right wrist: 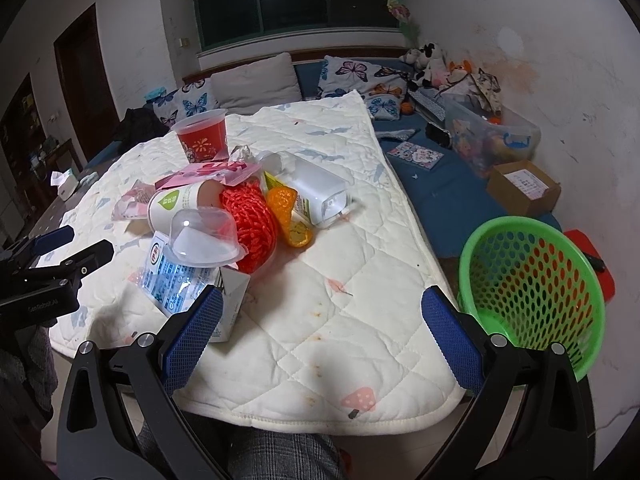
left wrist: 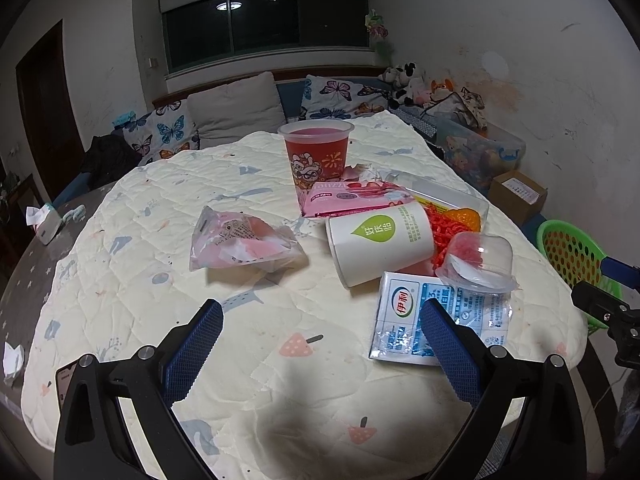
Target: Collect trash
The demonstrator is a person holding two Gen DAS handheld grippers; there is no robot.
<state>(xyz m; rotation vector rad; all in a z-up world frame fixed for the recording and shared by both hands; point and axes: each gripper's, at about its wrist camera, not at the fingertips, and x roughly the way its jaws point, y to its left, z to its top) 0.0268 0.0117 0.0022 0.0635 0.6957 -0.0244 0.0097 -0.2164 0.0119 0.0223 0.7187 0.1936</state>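
Observation:
Trash lies on a quilted white table cover (left wrist: 280, 360). A pink-and-clear plastic bag (left wrist: 240, 242) lies alone on the left. To its right lie a tipped white paper cup (left wrist: 380, 240), a blue-and-white milk pouch (left wrist: 404, 320), a clear dome cup (left wrist: 476, 262), red mesh netting (right wrist: 250, 224), a pink wrapper (left wrist: 352, 196) and a clear plastic bottle (right wrist: 320, 188). A red drink cup (left wrist: 316, 152) stands upright behind. A green basket (right wrist: 536, 280) stands at the table's right edge. My left gripper (left wrist: 320, 344) is open and empty above the cover, its right finger over the pouch. My right gripper (right wrist: 320, 332) is open and empty, left of the basket.
A sofa with butterfly cushions (left wrist: 168, 132) lies behind the table. A clear storage bin (right wrist: 492, 136) and a cardboard box (right wrist: 524, 188) stand at the right. A tissue pack (left wrist: 44, 220) and a phone (left wrist: 64, 384) lie on the table's left side.

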